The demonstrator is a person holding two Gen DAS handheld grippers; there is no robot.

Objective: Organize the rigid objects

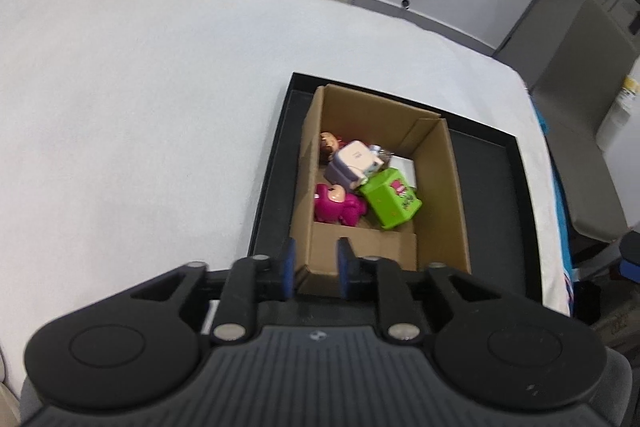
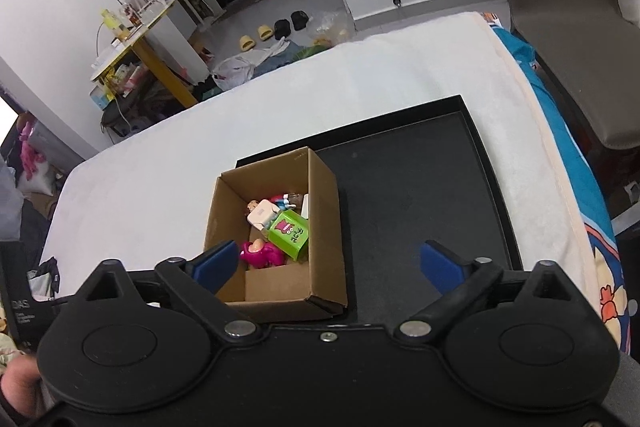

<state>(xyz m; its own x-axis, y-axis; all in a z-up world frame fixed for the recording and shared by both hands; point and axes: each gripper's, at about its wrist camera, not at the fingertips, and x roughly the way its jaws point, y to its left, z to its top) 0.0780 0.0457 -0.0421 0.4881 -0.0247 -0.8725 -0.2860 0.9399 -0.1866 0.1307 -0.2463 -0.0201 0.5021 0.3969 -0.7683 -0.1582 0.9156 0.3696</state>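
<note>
1. The left gripper [image 1: 316, 273] sits at six o'clock of the cardboard box [image 1: 440, 187], its blue pads a narrow gap apart with nothing between them. It hovers over the box's near corner; whether it touches the flap I cannot tell.
2. The box stands in the left part of the black tray [image 1: 496, 187] on the white-covered table [image 1: 140, 107]. Inside lie a pink figure [image 1: 338, 205], a lilac block [image 1: 348, 163], and a green cube [image 1: 390, 199] towards three o'clock of the pink one.
3. The right gripper [image 2: 326, 263] is spread wide and empty, hanging above the box's near end.
4. The table around the tray looks bare, so I judge the sorting nearly or fully done. Any next move would call for finding a leftover item or pulling both grippers back.
5. Hard to make out: a small doll head and a white piece at twelve o'clock in the box, half buried under the rest. The tray's near edge is hidden behind the gripper bodies.
</note>
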